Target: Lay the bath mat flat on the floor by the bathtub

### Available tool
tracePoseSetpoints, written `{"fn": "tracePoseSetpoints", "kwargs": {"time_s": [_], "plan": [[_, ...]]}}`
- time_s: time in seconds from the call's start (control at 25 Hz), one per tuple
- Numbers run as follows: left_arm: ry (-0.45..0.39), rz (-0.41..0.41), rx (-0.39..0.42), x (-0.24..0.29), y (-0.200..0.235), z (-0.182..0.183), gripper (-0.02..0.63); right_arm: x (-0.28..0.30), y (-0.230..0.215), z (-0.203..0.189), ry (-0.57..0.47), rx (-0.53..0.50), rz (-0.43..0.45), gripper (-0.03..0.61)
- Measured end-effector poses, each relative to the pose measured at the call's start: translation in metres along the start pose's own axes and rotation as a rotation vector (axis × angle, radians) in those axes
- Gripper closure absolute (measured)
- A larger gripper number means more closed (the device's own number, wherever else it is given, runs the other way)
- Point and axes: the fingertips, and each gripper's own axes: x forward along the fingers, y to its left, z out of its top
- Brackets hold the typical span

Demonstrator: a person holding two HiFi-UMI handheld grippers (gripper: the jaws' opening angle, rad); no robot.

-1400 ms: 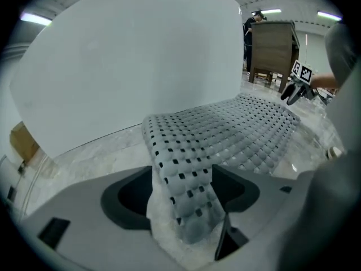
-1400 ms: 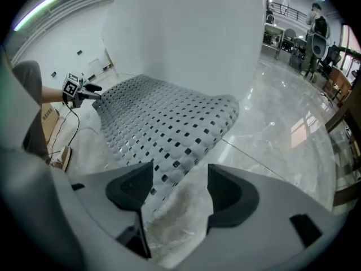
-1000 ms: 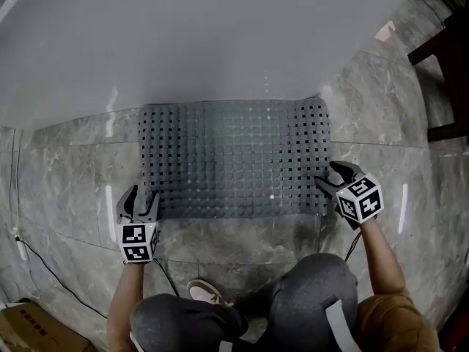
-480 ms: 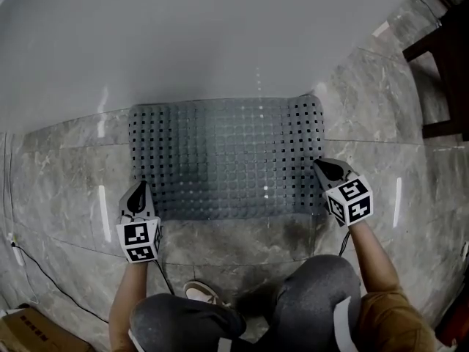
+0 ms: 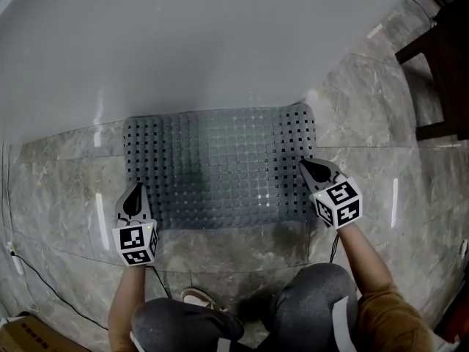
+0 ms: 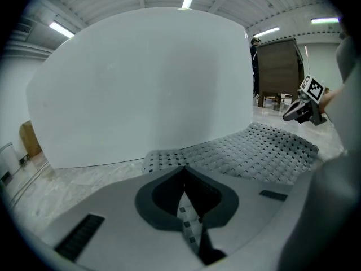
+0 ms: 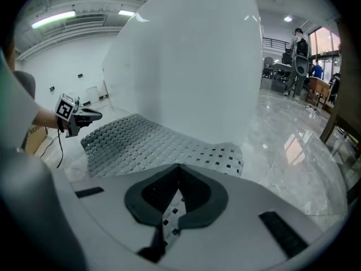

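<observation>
1. Mat position: the bath mat (image 5: 220, 167) lies spread on the marble floor (image 5: 66, 189), and its far edge runs along the white wall of the bathtub (image 5: 183, 42). Its long axis runs left to right, parallel to that wall.
2. The left gripper (image 5: 134, 195) sits at the mat's near left corner and the right gripper (image 5: 311, 169) at its near right corner. From both, the whole mat lies ahead, toward the tub. Neither hand is nearer; each has its own corner.
3. In both gripper views my fingers are pressed together on a thin strip of the mat's perforated edge, so each corner is pinched.
4. I judge the sheet nearly flat. Only the held corners rise a little into the fingers, and the far right corner by the tub looks slightly rippled.
5. Against 1.4 s ago, the corners were then bunched thickly between the fingers and the mat sloped up steeply. Now it hangs low and smooth. Since a second ago, both grippers have moved closer to the tub.
</observation>
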Motion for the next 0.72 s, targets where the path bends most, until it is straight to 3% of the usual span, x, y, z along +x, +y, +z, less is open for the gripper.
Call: {"fn": "tracePoseSetpoints", "kwargs": {"time_s": [0.2, 0.44, 0.72], "plan": [[-0.023, -0.033, -0.019, -0.003, -0.012, 0.014, 0.609, -0.005, 0.0, 0.023, -0.064, 0.064, -0.028, 0.574], [-0.042, -0.056, -0.079, -0.008, -0.022, 0.041, 0.609, -0.013, 0.015, 0.059, -0.083, 0.048, -0.026, 0.574], [-0.052, -0.148, 0.001, -0.054, -0.051, 0.101, 0.609, -0.056, 0.052, 0.124, -0.102, -0.012, -0.01, 0.574]]}}
